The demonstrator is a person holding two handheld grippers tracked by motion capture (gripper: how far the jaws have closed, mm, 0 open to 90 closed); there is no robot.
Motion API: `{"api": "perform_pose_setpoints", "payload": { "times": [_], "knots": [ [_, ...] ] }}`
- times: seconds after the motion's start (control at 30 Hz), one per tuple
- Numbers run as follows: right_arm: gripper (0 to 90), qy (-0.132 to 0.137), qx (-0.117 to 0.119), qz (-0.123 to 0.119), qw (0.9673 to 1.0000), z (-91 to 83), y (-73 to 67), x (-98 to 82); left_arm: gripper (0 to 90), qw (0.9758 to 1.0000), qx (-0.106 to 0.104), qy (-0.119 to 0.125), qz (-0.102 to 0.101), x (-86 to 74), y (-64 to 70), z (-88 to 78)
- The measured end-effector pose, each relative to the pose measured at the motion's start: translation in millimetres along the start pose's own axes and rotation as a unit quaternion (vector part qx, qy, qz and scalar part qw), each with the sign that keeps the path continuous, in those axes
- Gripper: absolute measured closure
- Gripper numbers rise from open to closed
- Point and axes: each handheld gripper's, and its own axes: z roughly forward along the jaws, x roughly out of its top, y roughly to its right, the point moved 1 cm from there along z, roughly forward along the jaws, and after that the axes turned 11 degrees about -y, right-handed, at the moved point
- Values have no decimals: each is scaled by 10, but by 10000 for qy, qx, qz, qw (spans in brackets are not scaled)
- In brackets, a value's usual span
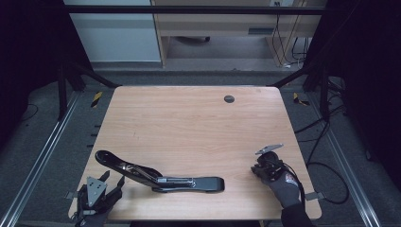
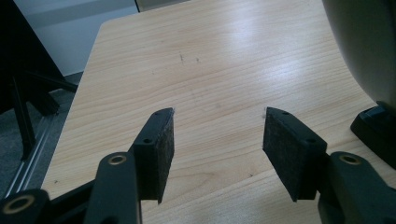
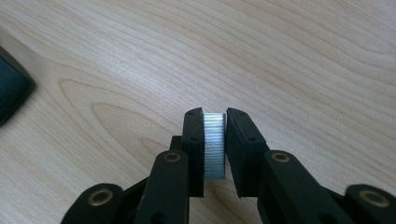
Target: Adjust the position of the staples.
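A black stapler (image 1: 189,183) lies swung open near the table's front edge, its upper arm (image 1: 123,165) raised toward the left. My right gripper (image 1: 257,170), held by a gloved hand at the front right, is shut on a short silver strip of staples (image 3: 215,144), which stands upright between its pads (image 3: 215,114). The stapler's dark end (image 3: 11,88) shows at the left of the right gripper view. At the front left corner my left gripper (image 1: 112,178) stands open above bare wood, with nothing between its pads (image 2: 218,135). A dark part of the stapler (image 2: 378,133) sits just to its right.
The wooden table (image 1: 189,123) has a small round grommet (image 1: 229,99) near its far edge. Metal frame rails run along both sides, and cables lie on the floor to the right. A desk stands beyond the table.
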Motion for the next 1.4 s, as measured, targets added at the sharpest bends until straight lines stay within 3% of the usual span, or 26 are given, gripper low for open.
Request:
{"api": "perform_pose_setpoints", "payload": {
  "times": [0.23, 0.43, 0.67, 1.0, 1.17, 1.4],
  "knots": [
    [779, 137, 35, -92, 9999, -79, -21, 13, 427, 10000, -1, -12, 9, 0, 2, 2],
    [779, 306, 33, -419, 9986, -145, -50, 39, 428, 10000, -18, -21, 0, 1, 0, 2],
    [779, 417, 110, -555, 9975, -188, -78, 57, 428, 10000, -14, -26, -10, 0, 0, 4],
    [779, 680, 187, -752, 9947, -294, -110, 92, 427, 10000, -23, -32, -5, -2, 0, 5],
    [779, 825, 184, -988, 9915, -340, -135, 127, 426, 10000, -52, -21, -15, -4, -5, 3],
    [780, 885, 239, -1152, 9891, -411, -191, 174, 425, 10000, -61, -26, -10, -3, -7, 5]
  ]
}}
